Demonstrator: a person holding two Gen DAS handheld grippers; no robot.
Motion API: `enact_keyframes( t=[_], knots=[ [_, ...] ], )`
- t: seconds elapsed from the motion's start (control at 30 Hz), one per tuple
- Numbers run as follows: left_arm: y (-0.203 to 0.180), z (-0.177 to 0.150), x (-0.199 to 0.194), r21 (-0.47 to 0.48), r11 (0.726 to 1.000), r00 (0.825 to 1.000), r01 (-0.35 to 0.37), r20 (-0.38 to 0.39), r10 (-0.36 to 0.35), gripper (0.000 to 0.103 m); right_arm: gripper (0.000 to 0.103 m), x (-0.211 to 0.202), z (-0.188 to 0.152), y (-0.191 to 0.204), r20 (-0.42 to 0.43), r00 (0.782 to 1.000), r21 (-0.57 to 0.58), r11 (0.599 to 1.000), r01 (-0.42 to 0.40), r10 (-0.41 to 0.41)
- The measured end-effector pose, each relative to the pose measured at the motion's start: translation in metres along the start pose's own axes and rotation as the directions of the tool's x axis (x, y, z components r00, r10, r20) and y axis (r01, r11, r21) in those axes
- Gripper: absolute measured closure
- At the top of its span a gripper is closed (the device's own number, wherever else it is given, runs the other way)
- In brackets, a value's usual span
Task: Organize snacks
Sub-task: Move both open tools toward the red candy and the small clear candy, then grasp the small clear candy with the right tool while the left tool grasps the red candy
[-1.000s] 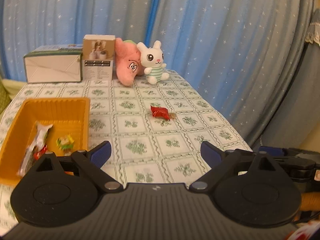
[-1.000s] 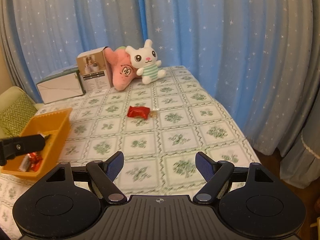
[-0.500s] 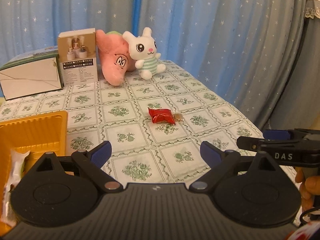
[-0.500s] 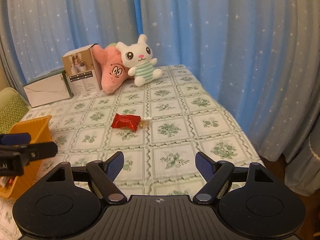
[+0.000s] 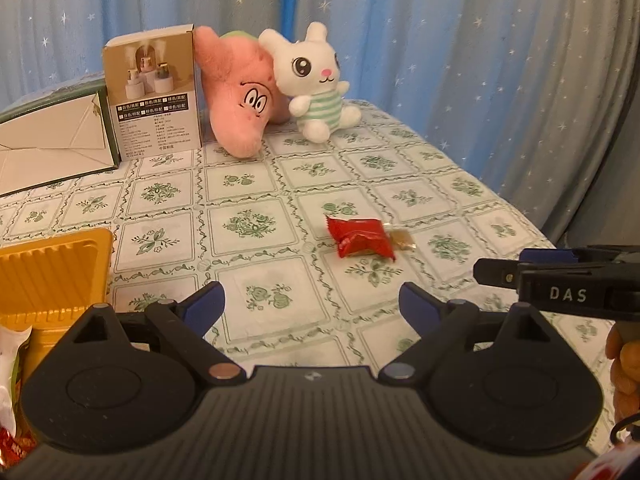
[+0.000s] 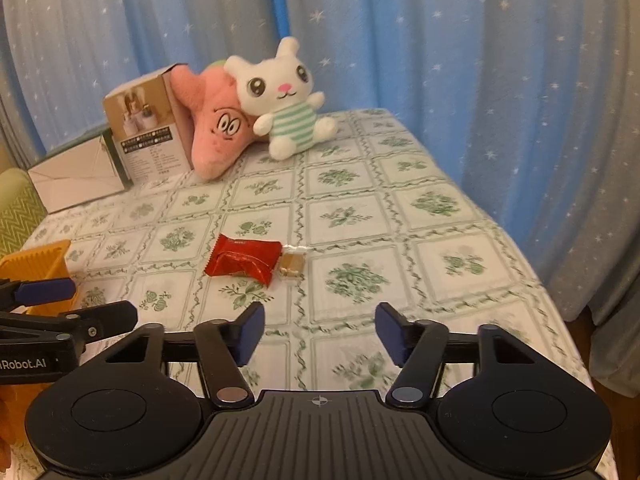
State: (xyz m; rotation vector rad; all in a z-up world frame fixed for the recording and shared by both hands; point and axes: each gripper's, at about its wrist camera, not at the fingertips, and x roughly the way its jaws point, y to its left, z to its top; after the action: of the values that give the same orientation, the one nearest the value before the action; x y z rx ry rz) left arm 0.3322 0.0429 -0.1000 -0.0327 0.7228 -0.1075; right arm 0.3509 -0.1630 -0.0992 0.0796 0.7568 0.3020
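A red snack packet lies on the floral tablecloth, and a small clear-wrapped candy touches its right end. My left gripper hovers open just short of the packet, with nothing between its fingers. My right gripper is to the right of the left one, also short of the packet. Its jaws are closing on nothing. An orange tray sits at the left with a few wrapped snacks in it, mostly hidden by the left gripper.
A pink plush, a white rabbit plush, a tall carton and a flat white box line the far edge. Starred curtains hang behind and to the right. The table's right edge drops off close by.
Both grippers have moved forward and lower towards the red packet, which now looks larger. The right jaws have narrowed. The tray has slid towards the left edge of both views.
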Motion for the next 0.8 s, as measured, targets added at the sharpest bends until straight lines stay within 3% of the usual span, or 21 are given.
enact_keyframes(
  t=[0.37,0.8],
  knots=[
    [0.017,0.018,0.021,-0.03,0.999,1.0,-0.013,0.0,0.013,0.01,0.066,0.06,0.014,-0.002,-0.02,0.999,0.022,0.999,-0.049,0.049],
    [0.027,0.021,0.035,-0.052,0.999,1.0,-0.01,-0.016,0.009,0.01,0.066,0.098,0.027,0.014,-0.017,1.0,-0.009,1.0,-0.021,0.021]
  ],
)
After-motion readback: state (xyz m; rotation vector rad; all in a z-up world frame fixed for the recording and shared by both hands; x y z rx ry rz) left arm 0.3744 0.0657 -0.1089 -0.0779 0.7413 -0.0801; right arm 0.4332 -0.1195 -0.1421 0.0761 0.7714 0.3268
